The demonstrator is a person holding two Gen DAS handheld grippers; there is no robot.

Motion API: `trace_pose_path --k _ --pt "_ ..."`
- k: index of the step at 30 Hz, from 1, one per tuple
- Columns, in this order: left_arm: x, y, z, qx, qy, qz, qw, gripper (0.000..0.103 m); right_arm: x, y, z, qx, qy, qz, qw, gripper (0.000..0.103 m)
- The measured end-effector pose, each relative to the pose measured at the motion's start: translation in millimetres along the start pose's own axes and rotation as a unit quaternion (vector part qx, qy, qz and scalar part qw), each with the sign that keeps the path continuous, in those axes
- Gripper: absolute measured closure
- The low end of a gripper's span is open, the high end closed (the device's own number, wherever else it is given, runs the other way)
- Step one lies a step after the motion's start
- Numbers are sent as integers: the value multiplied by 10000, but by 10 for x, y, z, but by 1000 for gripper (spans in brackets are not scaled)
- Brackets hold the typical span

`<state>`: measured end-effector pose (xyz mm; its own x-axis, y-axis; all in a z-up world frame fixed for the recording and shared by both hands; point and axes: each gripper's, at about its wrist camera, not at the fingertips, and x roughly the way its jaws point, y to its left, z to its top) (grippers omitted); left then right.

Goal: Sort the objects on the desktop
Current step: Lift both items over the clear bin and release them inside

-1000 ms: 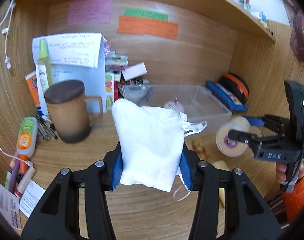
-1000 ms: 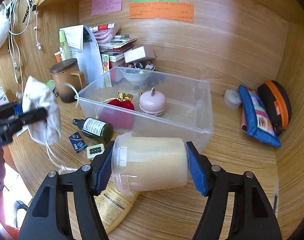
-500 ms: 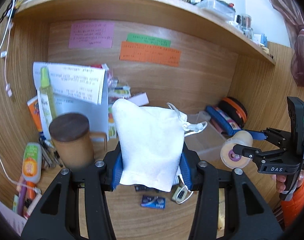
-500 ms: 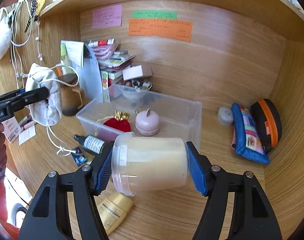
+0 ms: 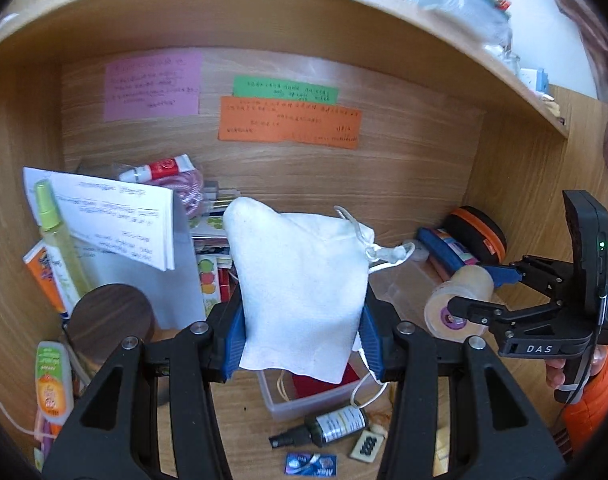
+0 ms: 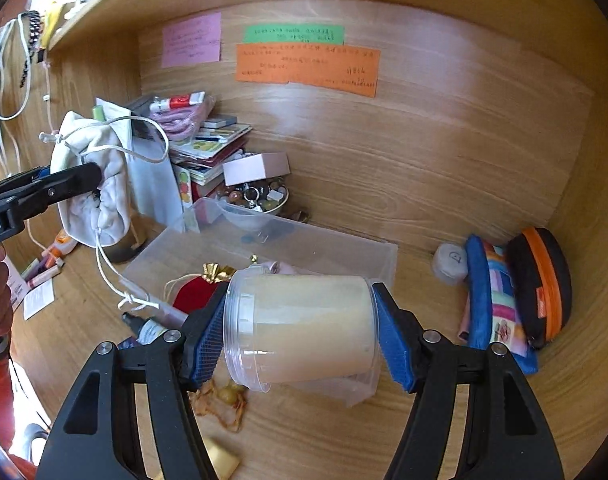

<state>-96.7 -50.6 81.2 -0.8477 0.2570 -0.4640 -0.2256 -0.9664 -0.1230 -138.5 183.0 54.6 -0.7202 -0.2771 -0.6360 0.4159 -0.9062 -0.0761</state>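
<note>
A white pouch (image 5: 300, 292) is pinched between the blue pads of the left gripper (image 5: 302, 336) and held in the air above the desk (image 5: 240, 432), over the near end of a clear bin (image 5: 304, 400). Its drawstring (image 6: 116, 276) hangs down in a loop toward the bin's corner. A capped jar (image 6: 304, 328) of pale cream is clamped on its side by the right gripper (image 6: 300, 340), lid end against the left pad, and is carried above the bin (image 6: 304, 240). In the left view the right gripper (image 5: 476, 292) is seen at the right edge with the jar (image 5: 458, 300) in its grip. Inside the bin a red pouch (image 6: 192, 292) with a gold tie is lying, and something pink is partly hidden behind the jar. A small dark bottle (image 5: 332, 426), a white tile with dots (image 5: 368, 444) and a blue packet (image 5: 310, 462) lie on the desk just in front of the bin. A brown mug (image 5: 112, 320) stands at the left, beside a stack of papers (image 5: 116, 216). Pink, green and orange notes are stuck on the back wall (image 6: 424, 140). A blue pencil case (image 6: 492, 300) and a black-and-orange case (image 6: 544, 280) are leaning at the right wall.
</note>
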Motion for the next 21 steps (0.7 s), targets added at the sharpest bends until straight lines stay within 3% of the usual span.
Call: trace_pose_path --k 9,21 --pt "629 24 36 56 481 -68 9988 55 504 -184 80 -1 417 -38 9991 39" --pt "1350 -18 -148 153 1296 -58 9914 55 1045 -248 137 -323 887 -195 9953 39"
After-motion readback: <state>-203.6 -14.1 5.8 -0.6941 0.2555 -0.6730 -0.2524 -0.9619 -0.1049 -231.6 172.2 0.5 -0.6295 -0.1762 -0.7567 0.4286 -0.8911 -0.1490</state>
